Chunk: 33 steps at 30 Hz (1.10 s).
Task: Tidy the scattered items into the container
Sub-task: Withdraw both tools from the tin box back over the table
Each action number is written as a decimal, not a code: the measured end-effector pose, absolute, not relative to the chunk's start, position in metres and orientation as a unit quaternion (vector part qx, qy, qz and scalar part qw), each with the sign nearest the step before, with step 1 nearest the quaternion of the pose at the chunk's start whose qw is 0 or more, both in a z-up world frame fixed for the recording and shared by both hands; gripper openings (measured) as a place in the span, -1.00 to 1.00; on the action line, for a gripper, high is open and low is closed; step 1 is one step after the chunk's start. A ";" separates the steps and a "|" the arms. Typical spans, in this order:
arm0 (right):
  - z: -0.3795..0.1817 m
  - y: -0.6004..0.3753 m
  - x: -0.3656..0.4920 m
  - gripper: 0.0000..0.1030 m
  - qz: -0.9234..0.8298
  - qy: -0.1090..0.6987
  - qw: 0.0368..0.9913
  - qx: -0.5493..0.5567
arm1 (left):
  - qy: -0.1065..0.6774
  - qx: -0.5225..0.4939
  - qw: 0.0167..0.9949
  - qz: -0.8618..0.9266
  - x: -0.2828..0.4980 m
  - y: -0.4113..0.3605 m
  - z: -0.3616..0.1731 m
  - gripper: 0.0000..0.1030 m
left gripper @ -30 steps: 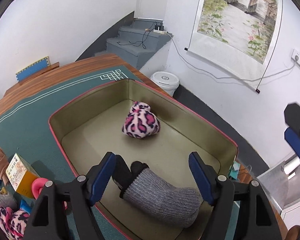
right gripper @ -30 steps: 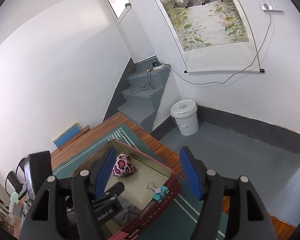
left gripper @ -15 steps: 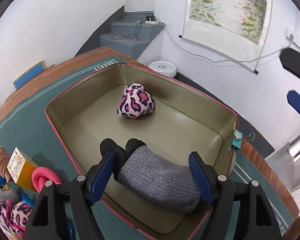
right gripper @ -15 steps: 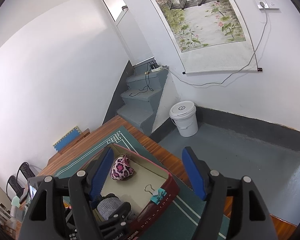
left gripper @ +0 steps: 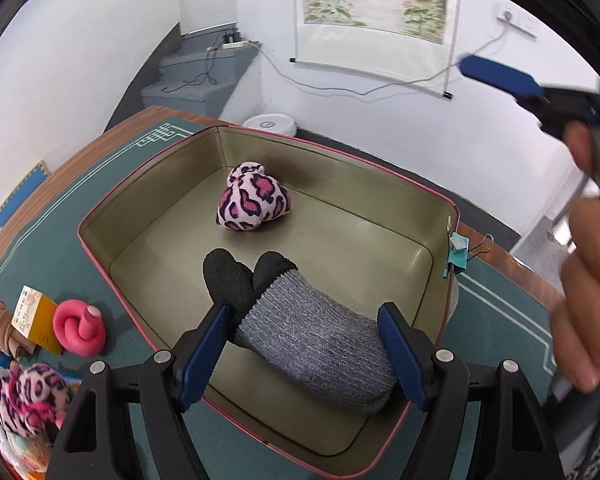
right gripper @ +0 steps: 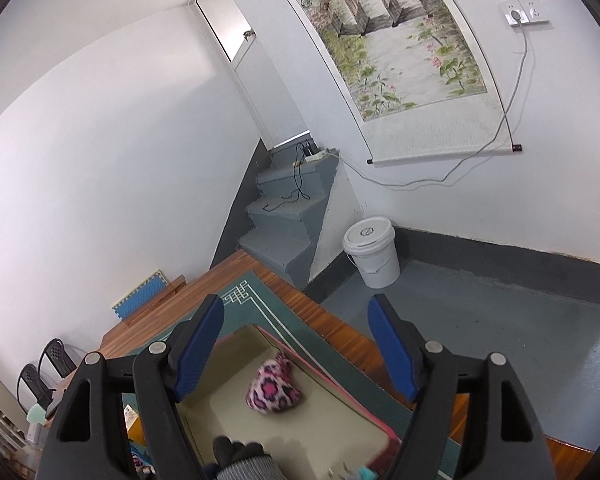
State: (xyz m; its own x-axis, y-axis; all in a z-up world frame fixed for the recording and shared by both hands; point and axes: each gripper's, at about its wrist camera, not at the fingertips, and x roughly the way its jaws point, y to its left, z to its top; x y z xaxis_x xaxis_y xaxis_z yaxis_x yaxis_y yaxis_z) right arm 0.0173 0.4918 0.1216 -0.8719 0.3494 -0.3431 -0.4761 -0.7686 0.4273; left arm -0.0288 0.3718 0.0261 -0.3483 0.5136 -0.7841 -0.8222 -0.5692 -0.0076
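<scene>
1. We see the left gripper (left gripper: 302,346) with its jaws apart, holding nothing; the grey sock (left gripper: 312,352) lies between the blue pads, resting on the tin floor, and we cannot tell whether the pads brush it.
2. The tin (left gripper: 148,184) sits on the green mat (left gripper: 40,248) that covers the desk (left gripper: 140,118).
3. A pink spotted sock ball (left gripper: 252,204) lies deeper in the tin, apart from the grey sock.
4. A clip (left gripper: 458,254) hangs on the tin's right rim.
5. Left of the tin, on the mat, lie a pink ring toy (left gripper: 80,328), a yellow box (left gripper: 34,322) and another spotted sock (left gripper: 28,396).
6. The right gripper (right gripper: 296,350) hovers above the tin, its jaws opening with nothing between them; a hand (left gripper: 588,300) holds it.
</scene>
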 end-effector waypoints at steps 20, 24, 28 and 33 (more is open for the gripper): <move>0.127 0.402 0.009 0.57 0.974 0.157 0.083 -0.139 | 0.028 -0.330 0.252 0.909 -0.005 0.179 0.081 0.51; 0.118 0.349 -0.001 0.57 0.974 0.123 0.017 -0.190 | 0.011 -0.330 0.198 0.923 -0.007 0.125 0.074 0.51; 0.098 0.292 -0.015 0.56 0.962 0.078 -0.033 -0.260 | 0.008 -0.348 0.177 0.920 -0.015 0.097 0.058 0.51; 0.060 0.246 -0.025 0.56 0.951 0.013 -0.032 -0.307 | 0.038 -0.375 0.178 0.909 -0.021 0.100 0.032 0.51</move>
State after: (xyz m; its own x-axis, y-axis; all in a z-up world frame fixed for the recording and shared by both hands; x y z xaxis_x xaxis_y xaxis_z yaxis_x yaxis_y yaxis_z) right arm -0.0247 0.2465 0.0595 -0.8092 -0.0699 -0.5834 0.0535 -0.9975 0.0453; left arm -0.0212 0.1001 0.0319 -0.6559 0.2942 -0.6951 -0.3518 -0.9339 -0.0632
